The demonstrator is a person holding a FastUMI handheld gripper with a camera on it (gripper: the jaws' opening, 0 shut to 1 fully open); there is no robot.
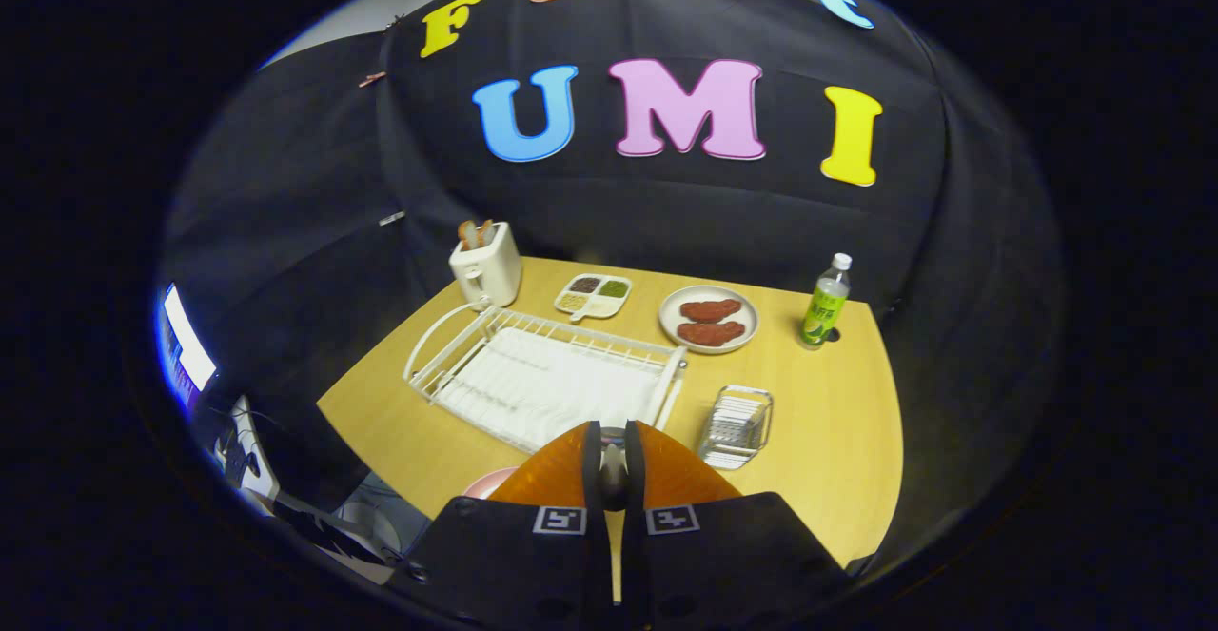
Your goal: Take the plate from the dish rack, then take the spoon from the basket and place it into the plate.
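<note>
My gripper [614, 464] is high above the table's near edge, its orange fingers [552, 474] nearly together. A slim grey metal piece, the spoon [614, 467], is pinched between the black pads, and most of it is hidden. Below the left finger a sliver of the pink plate [487, 483] lies on the table, mostly covered by the finger. The white wire dish rack [542, 374] stands just beyond the fingers, with no dishes in it. The small metal basket [737, 426] sits to the right of the rack, ahead of the right finger.
At the back of the wooden table [837, 441] stand a white toaster [485, 265], a divided dish of seasonings [593, 295], a plate with two pieces of meat [709, 319] and a green-labelled bottle [825, 303]. A lit screen [186, 336] is off the table's left side.
</note>
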